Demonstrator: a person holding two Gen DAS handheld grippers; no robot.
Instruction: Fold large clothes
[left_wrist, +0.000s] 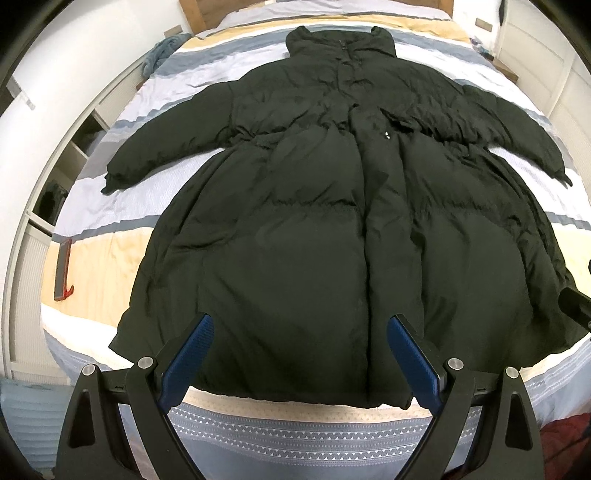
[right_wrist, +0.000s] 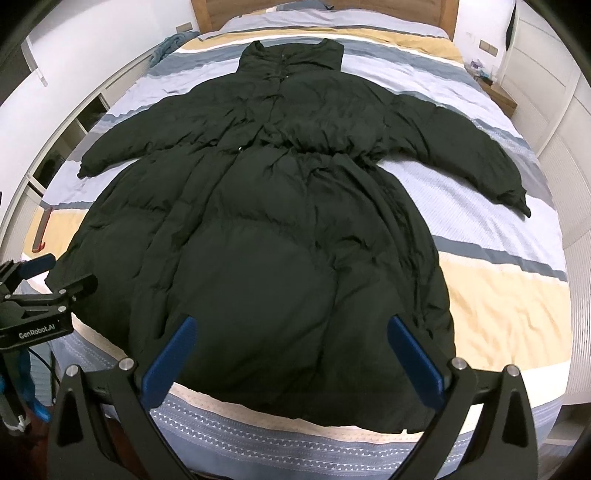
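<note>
A long black puffer coat (left_wrist: 332, 221) lies flat and face up on the bed (left_wrist: 155, 266), collar at the far end, both sleeves stretched out to the sides and the hem nearest the tools. The left gripper (left_wrist: 299, 325) hangs just above the hem with its blue pads (left_wrist: 192, 347) spread wide apart and nothing between them; the coat's middle seam runs straight ahead of it, slightly nearer its right finger. The right gripper (right_wrist: 291, 328) hovers the same way over the hem's right half, fingers wide apart and empty, the coat filling the space ahead of it. From the right gripper's view the left gripper (right_wrist: 55, 273) shows off to its left, near the coat's lower left edge. A red-and-grey object (left_wrist: 63, 269) lies on the bedspread well to the left of the left gripper, apart from the coat.
</note>
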